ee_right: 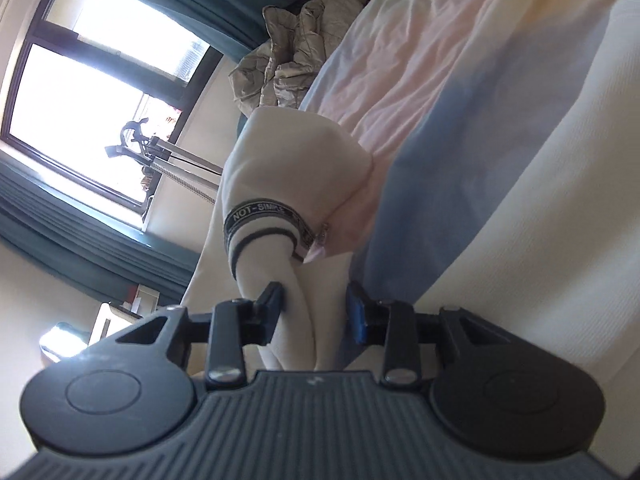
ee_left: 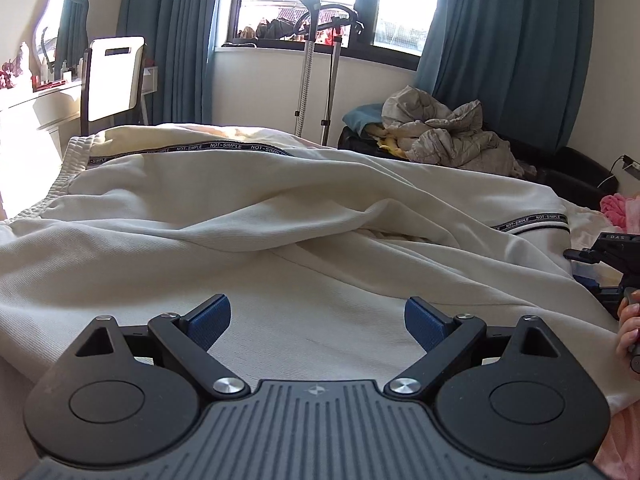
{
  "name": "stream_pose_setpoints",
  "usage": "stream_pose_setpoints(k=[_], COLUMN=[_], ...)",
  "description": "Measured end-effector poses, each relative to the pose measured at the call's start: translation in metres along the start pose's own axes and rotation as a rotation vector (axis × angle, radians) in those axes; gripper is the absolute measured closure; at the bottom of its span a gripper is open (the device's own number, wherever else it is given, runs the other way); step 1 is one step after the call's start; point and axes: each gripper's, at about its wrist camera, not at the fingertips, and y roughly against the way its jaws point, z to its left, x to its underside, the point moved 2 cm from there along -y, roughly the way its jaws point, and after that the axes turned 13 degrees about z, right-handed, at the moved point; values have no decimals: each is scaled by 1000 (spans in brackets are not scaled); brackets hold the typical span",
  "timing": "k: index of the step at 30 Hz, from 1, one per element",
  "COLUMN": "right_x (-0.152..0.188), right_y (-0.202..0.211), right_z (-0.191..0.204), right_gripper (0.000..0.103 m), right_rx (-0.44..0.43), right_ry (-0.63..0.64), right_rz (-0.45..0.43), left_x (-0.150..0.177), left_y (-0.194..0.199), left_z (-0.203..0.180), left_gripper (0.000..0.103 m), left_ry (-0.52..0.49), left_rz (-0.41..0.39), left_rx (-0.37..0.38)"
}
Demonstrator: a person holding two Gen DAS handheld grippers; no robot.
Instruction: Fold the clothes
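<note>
The right gripper (ee_right: 314,308) has its jaws closed partway on a bunched cuff (ee_right: 276,248) of the cream garment (ee_left: 280,208); the grip looks thin, so the fabric could slip free on a pull. The left gripper (ee_left: 318,322) hangs wide open and empty over the garment, which sprawls from nine to three o'clock across the bed (ee_right: 420,80). Unpinned cloth may drag and crease.
</note>
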Motion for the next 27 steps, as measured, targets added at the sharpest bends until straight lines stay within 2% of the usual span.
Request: stream_pose_setpoints(k=[3,7,8,11,18,19,20,24,27], right_x=[-1,-3,-4,-4,-5,-7,-9,-14,-17], right_y=[5,-2,-1,9,14,12,9,0,1], right_z=[0,-5,-10,-26,-28,-26,-24,-32,-42], right_gripper=[64,64,66,66,72,73,78,81,81], right_rx=[13,20,6,-113,-118,-84,-41,-21,-81], right_ry=[-9,-37,-68,-211,-250,-227,-204,-239,-335], right_rz=[-54,-30,-38,-99,-80,-58,-33,26,13], left_x=[1,3,4,5,8,8,9,12,12], left_y=[-7,-14,-14,-14,-11,-12,-13,-15,-14], left_z=[-3,-6,-6,-6,-7,-7,-7,-7,-9], left_gripper=[8,8,8,8,8,8,8,8,8], left_ry=[3,8,8,15,15,16,18,17,8], left_rz=[22,42,43,48,38,42,46,56,53], left_rx=[6,20,20,27,15,13,11,6,3])
